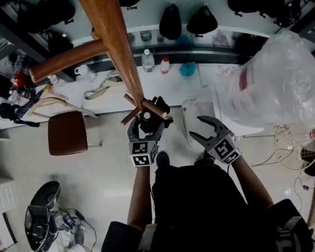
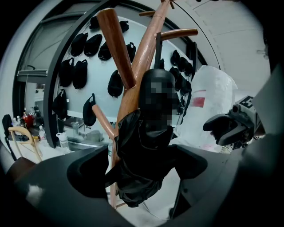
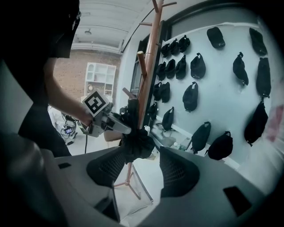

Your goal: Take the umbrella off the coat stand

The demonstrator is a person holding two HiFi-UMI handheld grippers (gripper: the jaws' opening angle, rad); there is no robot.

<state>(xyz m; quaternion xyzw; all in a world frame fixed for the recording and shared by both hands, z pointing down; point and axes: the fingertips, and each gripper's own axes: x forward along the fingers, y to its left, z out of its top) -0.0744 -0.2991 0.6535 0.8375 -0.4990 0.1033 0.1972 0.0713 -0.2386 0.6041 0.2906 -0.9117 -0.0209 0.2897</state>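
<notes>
Grey-jawed and carrying its marker cube, the left tool (image 1: 145,129) was the one closest to the coat stand (image 1: 112,34). Its jaws were spread as wide as they go on either side of the umbrella (image 2: 137,168), and they were not pinching it. The umbrella, black and loosely bundled, hung against the stand's wooden pole, below the large slanting pegs. What it hung from could not be made out. The right tool (image 1: 195,126) was to the right of the stand and clear of the umbrella, with its jaws also well apart and nothing between them. In the right gripper view, the stand, the dark bundle and the left tool showed beyond that open gap. The stand's thin legs (image 3: 126,184) rested on a pale floor (image 1: 110,167) under the umbrella. A brown stool (image 1: 67,133) sat on the floor to the left of the stand, and a large clear plastic bag (image 1: 270,81) bulked to its right. Behind the stand a long white surface (image 1: 174,83) ran along the wall and carried a clear bottle (image 1: 148,60) among other small items. Farther back than the stand, the pale wall was hung with many black bags (image 3: 197,66), spaced apart in rows.
</notes>
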